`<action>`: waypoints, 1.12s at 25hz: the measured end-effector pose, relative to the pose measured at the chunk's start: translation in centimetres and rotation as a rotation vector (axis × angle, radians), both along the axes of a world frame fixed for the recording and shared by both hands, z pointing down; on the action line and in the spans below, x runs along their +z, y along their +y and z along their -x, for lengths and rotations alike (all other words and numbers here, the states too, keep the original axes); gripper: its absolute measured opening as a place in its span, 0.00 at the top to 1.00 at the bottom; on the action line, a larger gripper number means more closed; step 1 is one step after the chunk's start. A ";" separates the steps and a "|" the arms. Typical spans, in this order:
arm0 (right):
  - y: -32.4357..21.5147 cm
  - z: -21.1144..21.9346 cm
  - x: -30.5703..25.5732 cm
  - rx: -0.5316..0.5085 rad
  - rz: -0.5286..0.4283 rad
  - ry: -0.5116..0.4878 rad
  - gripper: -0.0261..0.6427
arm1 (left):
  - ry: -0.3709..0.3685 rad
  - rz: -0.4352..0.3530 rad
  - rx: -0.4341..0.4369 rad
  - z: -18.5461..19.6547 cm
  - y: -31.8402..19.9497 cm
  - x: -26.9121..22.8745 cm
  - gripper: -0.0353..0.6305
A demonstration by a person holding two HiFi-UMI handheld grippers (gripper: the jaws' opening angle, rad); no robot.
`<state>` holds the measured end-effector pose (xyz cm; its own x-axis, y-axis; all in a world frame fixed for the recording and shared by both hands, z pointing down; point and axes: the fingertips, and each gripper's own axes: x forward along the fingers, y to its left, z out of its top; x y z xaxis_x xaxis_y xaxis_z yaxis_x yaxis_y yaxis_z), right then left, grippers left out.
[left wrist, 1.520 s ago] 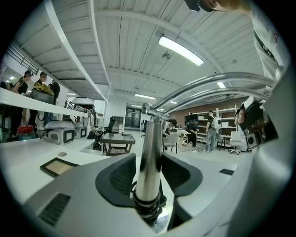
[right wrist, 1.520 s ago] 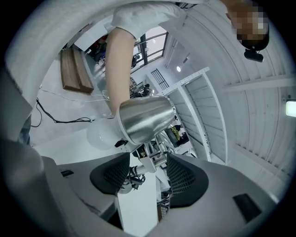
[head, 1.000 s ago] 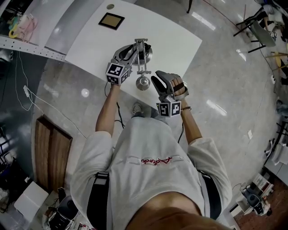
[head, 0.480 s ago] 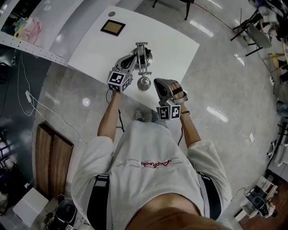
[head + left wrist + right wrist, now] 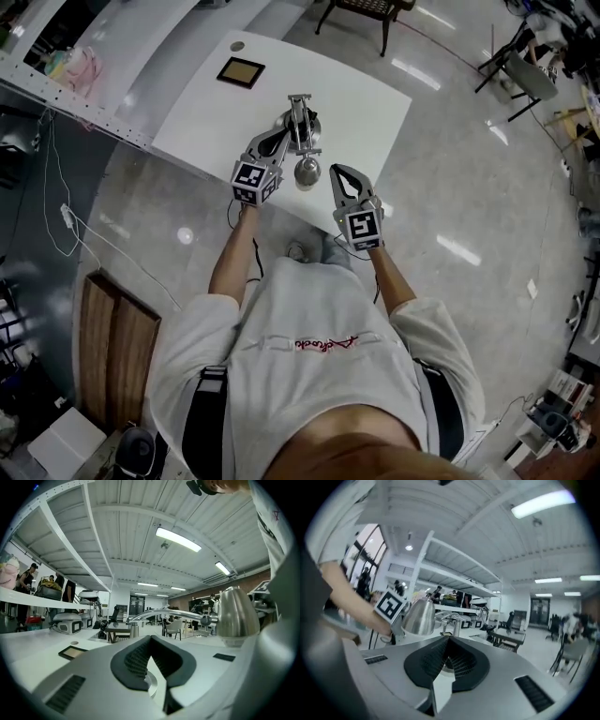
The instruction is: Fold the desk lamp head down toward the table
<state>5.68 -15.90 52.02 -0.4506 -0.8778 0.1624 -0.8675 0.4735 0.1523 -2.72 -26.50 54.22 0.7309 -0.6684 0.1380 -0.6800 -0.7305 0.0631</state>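
Works at a white table (image 5: 366, 103) bearing a silver desk lamp (image 5: 301, 120) near its front edge, lamp head (image 5: 307, 171) hanging at the near end. Holds the left claw (image 5: 150, 638) pressed together, empty, beside the lamp; holds the right claw (image 5: 450, 638), jaws just closed on nothing, beside the head.

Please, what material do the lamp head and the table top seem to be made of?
Lamp head: probably metal with a brushed silver finish; it shows soft streaked highlights and a bright rim.
Table top: smooth white board, perhaps laminate or painted wood; the colour is even and no grain shows, so the core cannot be told.
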 end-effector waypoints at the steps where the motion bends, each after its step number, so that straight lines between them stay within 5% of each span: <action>1: -0.2 -0.4 -0.2 0.028 0.028 -0.091 0.92 | 0.004 -0.001 0.002 0.0 0.2 -0.2 0.91; 4: -0.5 -1.1 -0.6 0.093 0.077 -0.260 0.92 | 0.012 -0.005 0.010 0.1 1.0 -0.8 0.91; 7: -0.1 -0.8 -0.6 0.120 0.093 -0.310 0.92 | 0.013 -0.002 0.015 0.4 1.9 -0.9 0.91; 28: 0.7 0.4 0.4 0.155 0.112 -0.276 0.92 | 0.014 0.029 0.026 0.3 2.9 -0.1 0.91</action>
<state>5.24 -15.22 52.41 -0.3538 -0.9228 0.1526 -0.9317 0.3335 -0.1437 -3.05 -23.57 54.15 0.7501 -0.6449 0.1465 -0.6596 -0.7457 0.0943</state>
